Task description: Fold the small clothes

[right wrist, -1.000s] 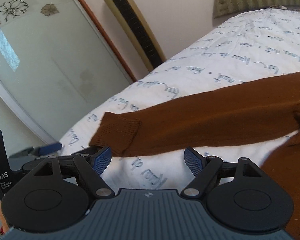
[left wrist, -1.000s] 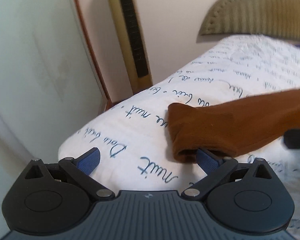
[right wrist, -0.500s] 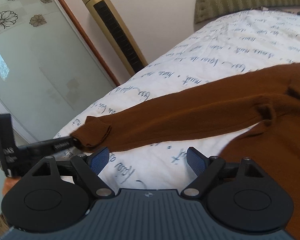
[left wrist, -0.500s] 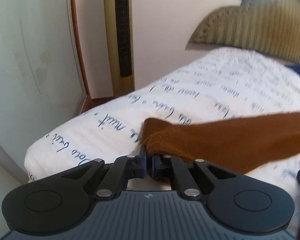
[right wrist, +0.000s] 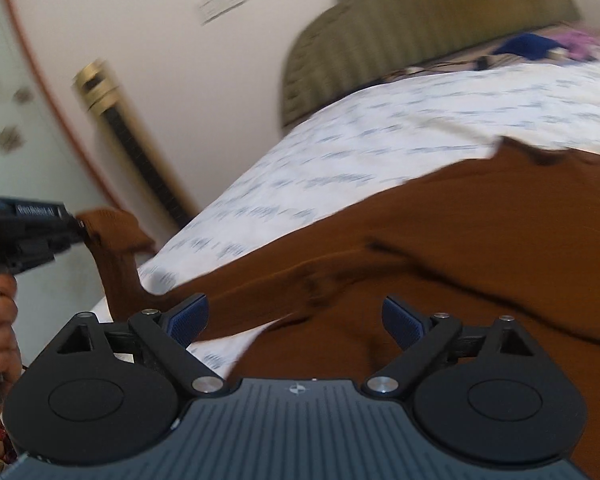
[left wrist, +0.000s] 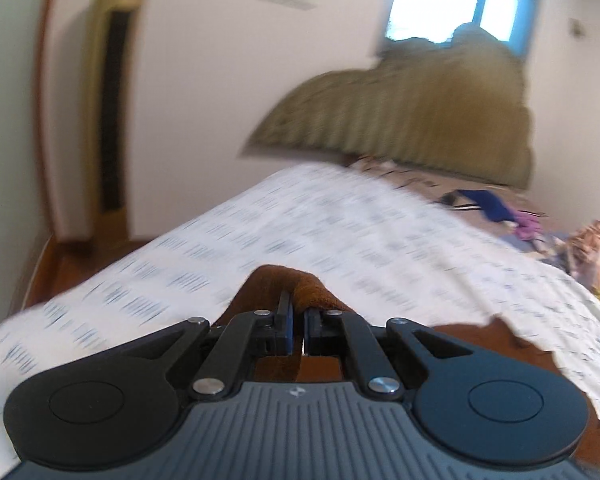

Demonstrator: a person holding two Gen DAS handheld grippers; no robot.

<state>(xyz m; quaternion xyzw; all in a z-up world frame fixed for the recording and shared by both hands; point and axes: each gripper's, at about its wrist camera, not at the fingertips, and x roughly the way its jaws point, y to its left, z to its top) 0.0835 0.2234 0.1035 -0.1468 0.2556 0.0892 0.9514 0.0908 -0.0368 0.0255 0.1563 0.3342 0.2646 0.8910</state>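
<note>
Sweater (right wrist: 440,240), one, brown, lies on the bed (right wrist: 380,136) under and ahead of the right gripper (right wrist: 296,320), whose jaws are spread above it. Its cuff (left wrist: 300,288) is lifted and pinched in the pressed-together left gripper (left wrist: 296,328), seen from the right wrist at far left (right wrist: 76,228). Beyond both stand one headboard (left wrist: 420,120) and a loose pile of clothes (left wrist: 520,220).

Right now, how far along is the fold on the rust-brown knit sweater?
Early. Done: the left gripper is shut on the ribbed sleeve cuff and holds it lifted off the white script-printed bedsheet. In hand: swinging that sleeve toward the rust-brown knit sweater body. Left: laying it across the body, which looks unfolded; the right gripper hangs open above it.
</note>
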